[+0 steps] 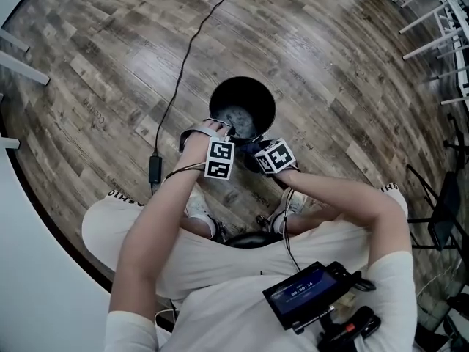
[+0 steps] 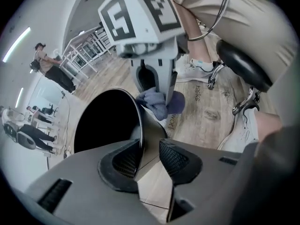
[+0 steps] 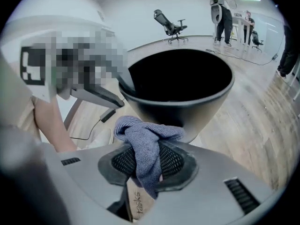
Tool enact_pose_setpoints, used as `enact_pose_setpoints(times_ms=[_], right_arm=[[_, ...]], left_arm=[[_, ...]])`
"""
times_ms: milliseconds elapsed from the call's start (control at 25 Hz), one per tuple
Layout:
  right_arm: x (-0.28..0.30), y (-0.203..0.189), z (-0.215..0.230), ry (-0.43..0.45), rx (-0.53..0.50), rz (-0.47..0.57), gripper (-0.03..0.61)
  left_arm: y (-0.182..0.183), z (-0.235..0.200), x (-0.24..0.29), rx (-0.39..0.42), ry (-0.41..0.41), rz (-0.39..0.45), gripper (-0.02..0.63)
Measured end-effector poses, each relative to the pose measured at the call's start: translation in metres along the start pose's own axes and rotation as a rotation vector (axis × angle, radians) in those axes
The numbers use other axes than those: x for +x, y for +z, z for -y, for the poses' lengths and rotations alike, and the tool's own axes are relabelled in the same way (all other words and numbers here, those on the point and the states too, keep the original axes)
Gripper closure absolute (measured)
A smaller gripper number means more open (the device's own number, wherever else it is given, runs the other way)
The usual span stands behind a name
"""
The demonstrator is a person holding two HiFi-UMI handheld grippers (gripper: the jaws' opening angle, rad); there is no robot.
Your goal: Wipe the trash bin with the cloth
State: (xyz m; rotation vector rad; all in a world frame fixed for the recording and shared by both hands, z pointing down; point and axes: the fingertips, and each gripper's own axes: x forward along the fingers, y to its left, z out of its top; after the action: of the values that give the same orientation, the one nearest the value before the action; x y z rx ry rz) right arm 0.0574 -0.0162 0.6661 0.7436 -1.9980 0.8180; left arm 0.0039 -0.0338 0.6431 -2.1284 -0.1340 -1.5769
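We stood in a wide, office-like room: a grey-brown wood-look plank floor (image 1: 95, 57), a black swivel office chair (image 3: 169, 22), white metal-framed desks (image 2: 86, 55), people standing about (image 2: 50, 71), and long ceiling strip lights (image 2: 16, 43).

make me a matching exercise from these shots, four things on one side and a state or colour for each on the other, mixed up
1 trash bin
2 cloth
3 left gripper
4 right gripper

a blue-grey, bunched up
b jaws apart, astride the bin's rim
c black, open at the top
d jaws shut on fabric

Pairs: 1-c, 2-a, 3-b, 4-d
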Motion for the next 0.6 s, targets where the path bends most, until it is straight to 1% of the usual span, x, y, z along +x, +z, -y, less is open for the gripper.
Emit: enact_pose_setpoints(times_ms=[80,200,280,400,600], right_arm=[[-0.016,0.011,-0.008,0.016,0.009,0.022,0.472],[-0.027,0.024,-0.013,0.025,0.027,0.047,0.472],[-0.025,0.028,-0.011,0.023,0.042,0.044,0.472],[-0.017,0.026,-0.007,0.012,0.052,0.021,0.472],[0.014,0.005,0.006,-0.009,0.009,-0.038,0.472]], left_arm=[[0.000,-0.001,0.000,0.017,0.011,-0.009,0.497],[0.000,-0.004,0.000,0.034,0.029,-0.021,0.540],[0.001,-0.004,0.001,0.040,0.030,-0.022,0.541],[0.004,-0.004,0.001,0.047,0.030,-0.013,0.541],[0.012,-0.003,0.000,0.030,0.016,0.011,0.543]])
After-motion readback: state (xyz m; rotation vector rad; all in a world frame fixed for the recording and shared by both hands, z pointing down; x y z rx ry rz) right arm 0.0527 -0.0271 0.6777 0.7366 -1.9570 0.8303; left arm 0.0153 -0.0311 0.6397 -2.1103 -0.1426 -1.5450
